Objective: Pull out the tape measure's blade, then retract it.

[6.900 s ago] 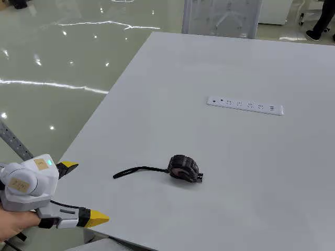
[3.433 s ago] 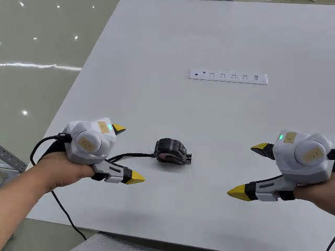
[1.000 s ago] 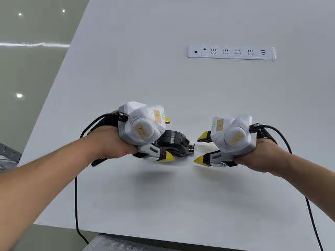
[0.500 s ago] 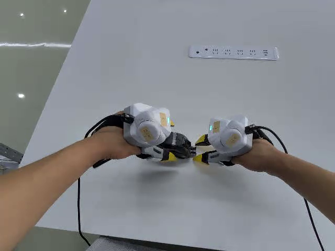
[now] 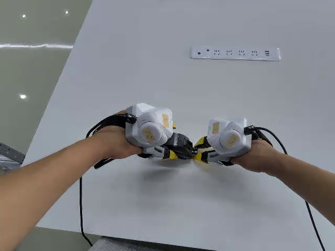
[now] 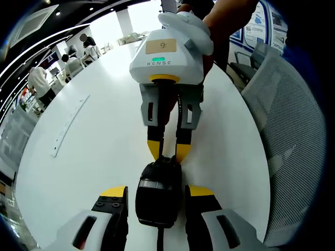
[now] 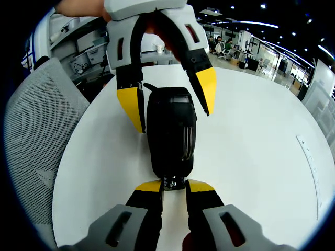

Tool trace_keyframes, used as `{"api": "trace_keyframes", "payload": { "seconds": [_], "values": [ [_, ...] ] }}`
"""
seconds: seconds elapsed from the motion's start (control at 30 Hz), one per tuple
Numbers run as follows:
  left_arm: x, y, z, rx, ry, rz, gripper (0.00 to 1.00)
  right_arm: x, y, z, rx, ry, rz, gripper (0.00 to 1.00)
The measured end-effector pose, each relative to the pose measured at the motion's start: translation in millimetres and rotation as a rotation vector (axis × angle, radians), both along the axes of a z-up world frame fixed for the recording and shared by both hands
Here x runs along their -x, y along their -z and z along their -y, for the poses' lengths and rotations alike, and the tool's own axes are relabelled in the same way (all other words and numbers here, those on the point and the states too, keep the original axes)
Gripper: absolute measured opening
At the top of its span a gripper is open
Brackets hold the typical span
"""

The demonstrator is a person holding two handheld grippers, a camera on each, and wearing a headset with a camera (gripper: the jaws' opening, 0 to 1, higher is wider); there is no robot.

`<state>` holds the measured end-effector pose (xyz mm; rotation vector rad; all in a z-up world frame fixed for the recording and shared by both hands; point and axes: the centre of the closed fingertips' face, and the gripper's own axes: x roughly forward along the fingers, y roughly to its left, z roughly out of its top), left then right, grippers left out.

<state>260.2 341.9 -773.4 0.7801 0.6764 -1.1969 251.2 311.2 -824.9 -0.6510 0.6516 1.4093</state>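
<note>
**Operator:** Now that both grippers have closed in on the tape measure (image 5: 180, 145), what next?

**Guide:** Your right gripper (image 7: 174, 185), nearly closed, pinches the blade hook (image 7: 174, 181). Your left gripper (image 6: 157, 191) straddles the tape measure, but I cannot tell whether it clamps. Nothing is drawn out yet, so I judge pulling comes next.

**Operator:** The surroundings?

**Guide:** White tabletop (image 5: 157, 63), with the tape measure well apart from the power strip (image 5: 235, 53). Glossy floor (image 5: 31, 63) lies past the edge.

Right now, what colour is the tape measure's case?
Black tape measure; right gripper view shows it best.
</note>
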Motion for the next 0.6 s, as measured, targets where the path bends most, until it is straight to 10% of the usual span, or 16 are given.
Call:
{"api": "trace_keyframes", "payload": {
  "seconds": [0.6],
  "values": [
    [1.1, 0.8, 1.2, -0.01, 0.018, -0.01, 0.3, 0.4, 1.2, -0.6, -0.001, -0.019, -0.013, 0.13]
  ]
}}
